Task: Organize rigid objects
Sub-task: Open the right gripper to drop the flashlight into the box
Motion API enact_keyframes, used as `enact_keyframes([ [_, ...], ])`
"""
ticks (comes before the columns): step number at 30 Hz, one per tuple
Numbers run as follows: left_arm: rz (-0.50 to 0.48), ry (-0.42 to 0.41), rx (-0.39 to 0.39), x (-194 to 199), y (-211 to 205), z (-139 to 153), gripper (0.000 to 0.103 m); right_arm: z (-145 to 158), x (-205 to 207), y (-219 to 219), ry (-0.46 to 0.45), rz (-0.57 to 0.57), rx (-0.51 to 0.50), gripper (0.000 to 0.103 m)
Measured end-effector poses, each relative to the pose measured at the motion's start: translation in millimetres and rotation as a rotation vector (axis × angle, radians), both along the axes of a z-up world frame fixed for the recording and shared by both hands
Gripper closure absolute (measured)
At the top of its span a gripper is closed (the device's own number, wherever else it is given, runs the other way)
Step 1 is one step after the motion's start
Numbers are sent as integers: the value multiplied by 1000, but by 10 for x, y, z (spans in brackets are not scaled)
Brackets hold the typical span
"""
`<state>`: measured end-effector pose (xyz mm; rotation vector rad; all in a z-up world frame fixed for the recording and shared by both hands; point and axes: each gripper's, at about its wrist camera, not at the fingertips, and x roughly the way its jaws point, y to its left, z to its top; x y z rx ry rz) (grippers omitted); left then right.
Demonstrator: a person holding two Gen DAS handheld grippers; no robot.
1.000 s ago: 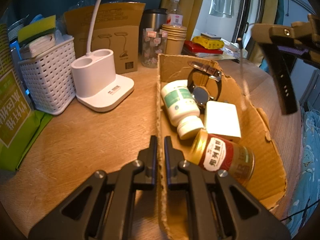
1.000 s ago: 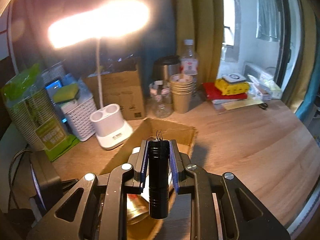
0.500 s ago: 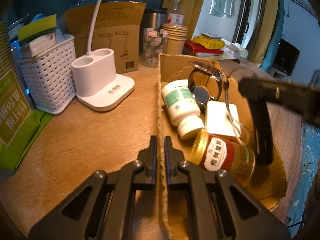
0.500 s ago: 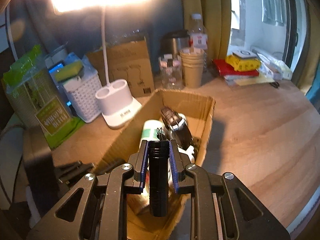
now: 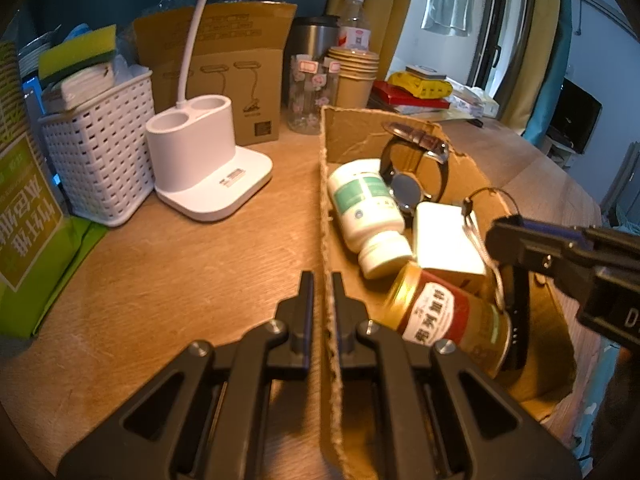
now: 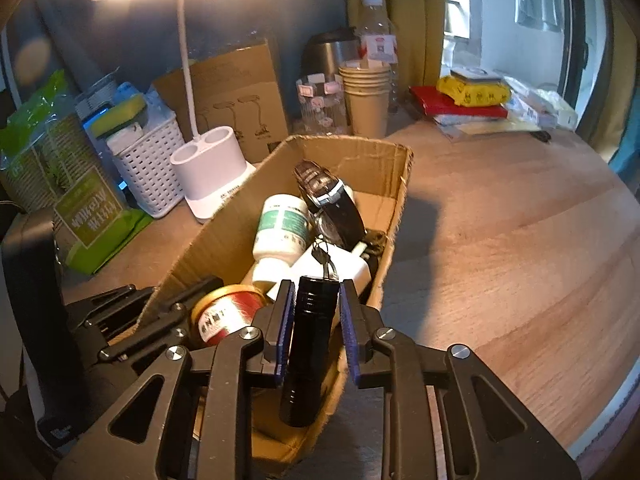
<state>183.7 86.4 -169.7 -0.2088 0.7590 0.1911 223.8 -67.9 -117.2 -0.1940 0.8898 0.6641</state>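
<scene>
A shallow cardboard box (image 5: 352, 128) (image 6: 352, 152) lies on the wooden table. In it are a white pill bottle (image 5: 364, 208) (image 6: 280, 236), a wristwatch (image 5: 416, 168) (image 6: 332, 200), a white block (image 5: 444, 236) and a red-labelled gold jar (image 5: 444, 320) (image 6: 224, 316). My left gripper (image 5: 320, 292) is shut on the box's near left wall. My right gripper (image 6: 316, 312) is partly opened around a black flashlight (image 6: 308, 344) with a wrist loop, which tilts down into the box's near right corner. The flashlight (image 5: 516, 320) stands beside the jar in the left wrist view.
A white desk lamp base (image 5: 200, 156) and a white mesh basket (image 5: 100, 160) stand left of the box. A lamp carton (image 5: 232, 80), a glass jar (image 5: 312, 92), paper cups (image 5: 356, 76), a steel flask and a water bottle line the back. Green packets (image 5: 24, 208) lie far left.
My right gripper came down with the flashlight into the box's near right corner, and its jaws have spread apart from the flashlight. My left gripper has kept its hold on the box wall.
</scene>
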Motion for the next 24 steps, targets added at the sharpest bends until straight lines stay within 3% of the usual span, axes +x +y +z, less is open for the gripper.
enact_keyframes([
  [5, 0, 0, 1, 9, -2, -1, 95, 12, -18, -13, 6, 18, 12, 69],
  [10, 0, 0, 0, 13, -5, -5, 95, 52, -96, 58, -12, 73, -2, 46],
  [12, 0, -2, 2, 5, -2, -3, 95, 70, -108, 67, -18, 77, -6, 42],
  [24, -3, -6, 11, 1, -13, -4, 95, 146, -62, -23, -47, 17, 14, 41],
])
